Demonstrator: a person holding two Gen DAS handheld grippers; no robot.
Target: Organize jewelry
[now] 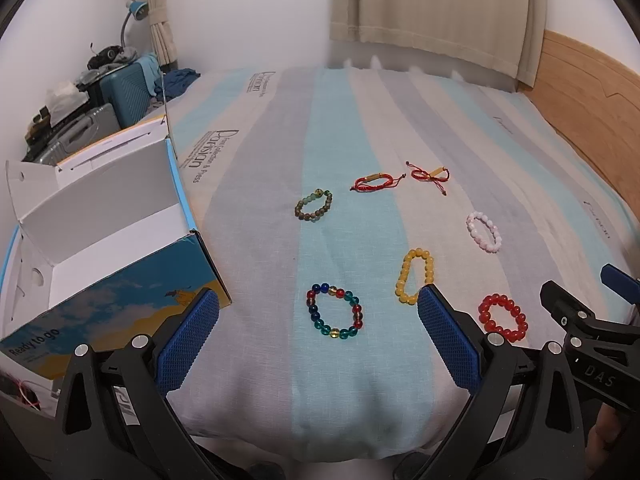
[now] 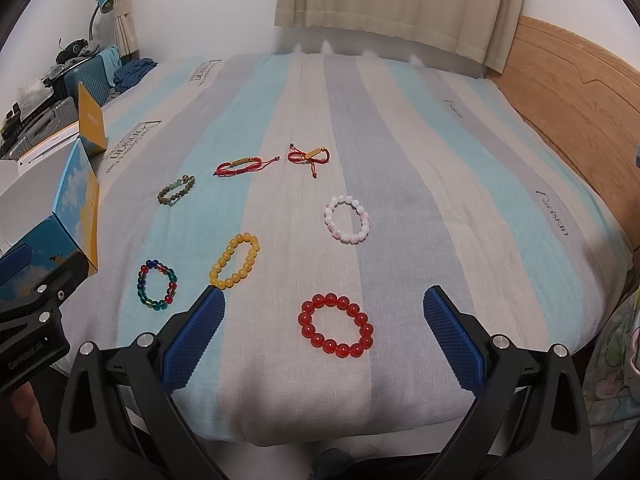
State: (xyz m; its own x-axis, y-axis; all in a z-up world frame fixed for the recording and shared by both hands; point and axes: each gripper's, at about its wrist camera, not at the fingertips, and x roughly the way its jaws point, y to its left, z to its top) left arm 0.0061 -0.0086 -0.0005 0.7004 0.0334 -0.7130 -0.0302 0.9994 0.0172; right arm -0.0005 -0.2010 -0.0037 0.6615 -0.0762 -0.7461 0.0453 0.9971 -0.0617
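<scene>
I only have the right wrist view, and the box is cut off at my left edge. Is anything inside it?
Observer: Nothing shows. In the left wrist view, the visible inside of the open box is bare white.
Operator: What sits between the left jaws?
Observer: The multicolored bracelet, lying flat and not gripped. The left gripper is wide open above it.
</scene>
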